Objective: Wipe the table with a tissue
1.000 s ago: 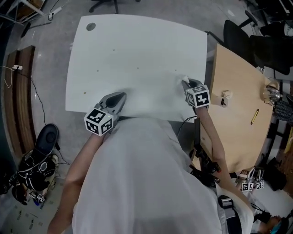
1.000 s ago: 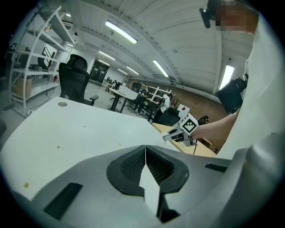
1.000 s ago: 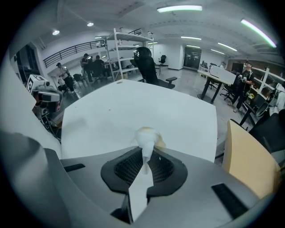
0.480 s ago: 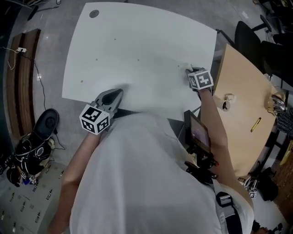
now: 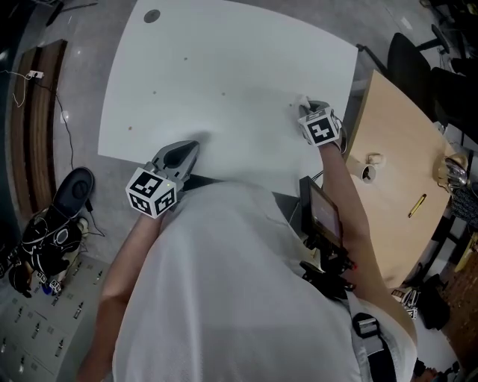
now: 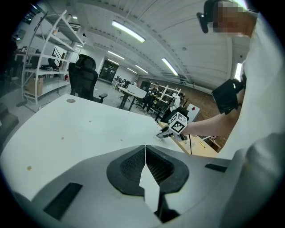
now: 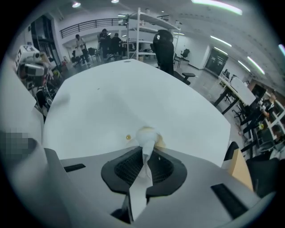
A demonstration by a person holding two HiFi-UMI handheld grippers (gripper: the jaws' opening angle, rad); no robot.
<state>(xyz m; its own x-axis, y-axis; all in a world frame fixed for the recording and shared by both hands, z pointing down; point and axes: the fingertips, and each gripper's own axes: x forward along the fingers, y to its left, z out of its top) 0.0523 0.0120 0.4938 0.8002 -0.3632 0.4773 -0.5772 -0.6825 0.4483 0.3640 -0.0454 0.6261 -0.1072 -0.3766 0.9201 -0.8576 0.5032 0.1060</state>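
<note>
On the white table [image 5: 224, 67], near its right edge, my right gripper [image 5: 305, 112] points steeply down, shut on a crumpled white tissue [image 5: 302, 105]. In the right gripper view the tissue [image 7: 146, 134] runs between the jaws of the right gripper [image 7: 145, 151], and its wad presses on the table [image 7: 111, 98] over a yellowish smear, beside a small brown drop [image 7: 128, 137]. My left gripper [image 5: 181, 155] rests at the table's near edge, shut and empty. In the left gripper view, its jaws [image 6: 145, 153] meet, and the right gripper [image 6: 170, 131] shows far off.
Small brown specks [image 5: 153, 94] dot the table, and a round grommet hole [image 5: 152, 16] sits at the far left corner. A wooden table [image 5: 396, 164] with a yellow pen [image 5: 417, 204] stands to the right. Black chairs [image 5: 414, 71] are beyond, and a bag [image 5: 71, 216] lies on the floor at left.
My right gripper with the tissue has moved farther from the table's near edge, come down and rolled. The left gripper has stayed at the near edge.
</note>
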